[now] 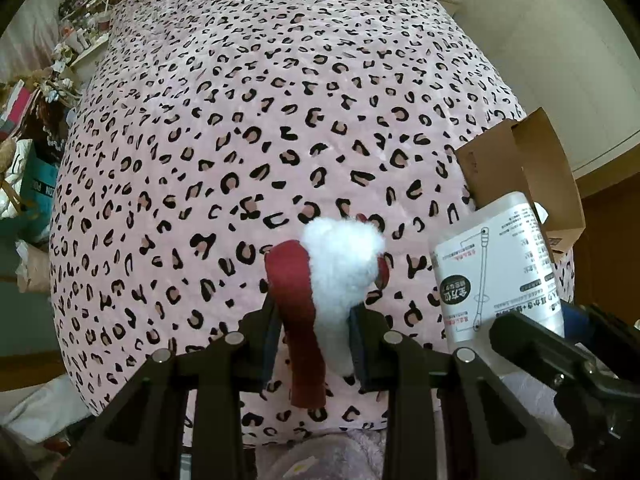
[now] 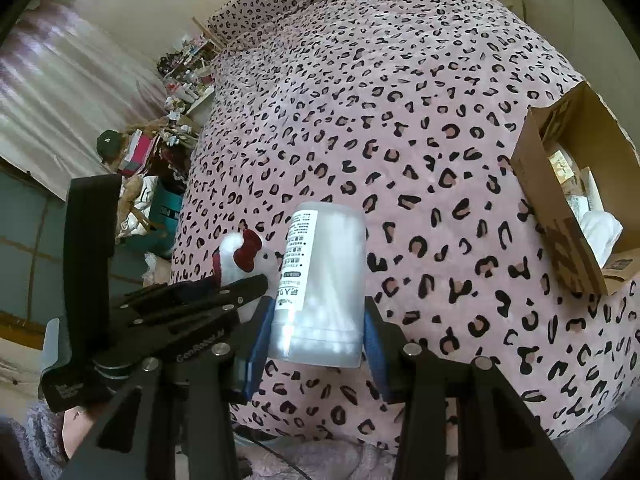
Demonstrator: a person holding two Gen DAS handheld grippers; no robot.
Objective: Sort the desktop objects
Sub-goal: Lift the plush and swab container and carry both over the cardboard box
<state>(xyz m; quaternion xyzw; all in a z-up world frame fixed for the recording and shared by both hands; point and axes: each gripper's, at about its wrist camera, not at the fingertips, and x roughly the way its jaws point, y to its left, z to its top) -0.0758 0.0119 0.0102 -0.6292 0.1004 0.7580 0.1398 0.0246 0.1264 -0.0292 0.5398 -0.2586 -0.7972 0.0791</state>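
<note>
The left claw [image 1: 316, 344] is clamped tight on a small soft toy [image 1: 340, 268]. The toy is white and fluffy with a dark red strap, and it sticks out past the claw's tips. The right claw [image 2: 316, 344] is clamped on a clear tub of cotton swabs [image 2: 320, 280]. The tub stands up between its two blue pads [image 2: 376, 352], with the label facing the left claw. The two claws are close, side by side, and both things hang in the air over the pink spotted blanket [image 1: 280, 120].

The open cardboard box [image 2: 560, 216] sits on the blanket, ahead of the right claw and off to its right. It already has some white and paper things inside. I think both things should go in there.

To do this well, take one claw to the box at a time, so they do not bump. The right claw is nearer, so the tub could go first. Bring it over the open top, clear of the tall flap, then go down low before letting go. The tub is smooth and round, so keep the squeeze steady. The toy is soft and light, and its strap dangles, so lift it well over the box wall.
</note>
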